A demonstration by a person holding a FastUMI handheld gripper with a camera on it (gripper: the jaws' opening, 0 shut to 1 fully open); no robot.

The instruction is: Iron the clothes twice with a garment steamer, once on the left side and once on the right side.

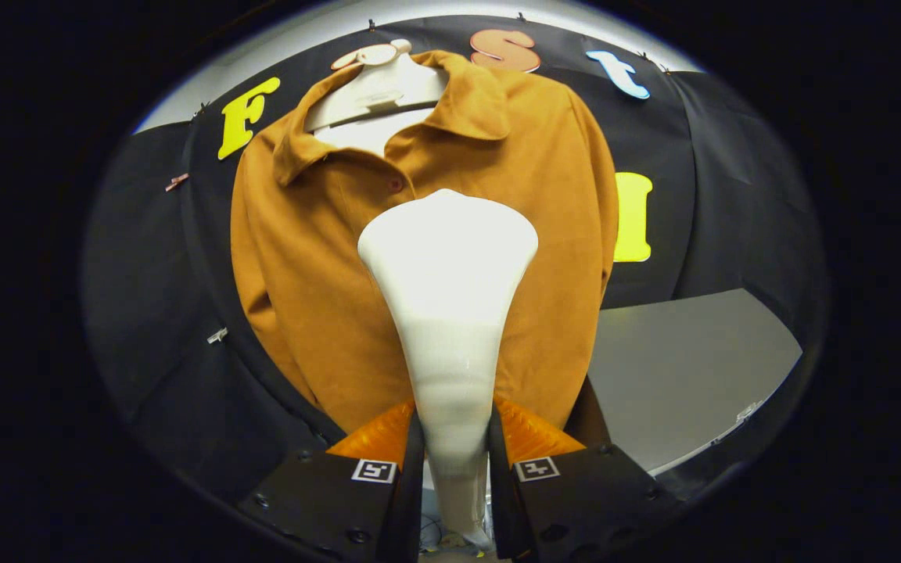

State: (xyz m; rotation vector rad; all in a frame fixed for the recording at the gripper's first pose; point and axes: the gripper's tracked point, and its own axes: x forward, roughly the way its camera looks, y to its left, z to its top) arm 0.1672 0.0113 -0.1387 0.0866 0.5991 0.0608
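A mustard-brown collared shirt (325, 258) hangs on a white hanger form (376, 90) against the booth's black wall. My gripper (450, 430) is shut on the handle of a white garment steamer (450, 313). The steamer rises from between my fingers, and its wide head sits in front of the shirt's middle, just below the top button. How close the head is to the cloth cannot be told, and the shirt's centre strip is hidden behind it.
A grey table (685, 367) lies to the right of the shirt, its edge running beside my right finger. Black cloth (153, 313) covers the wall on both sides, held with small clips.
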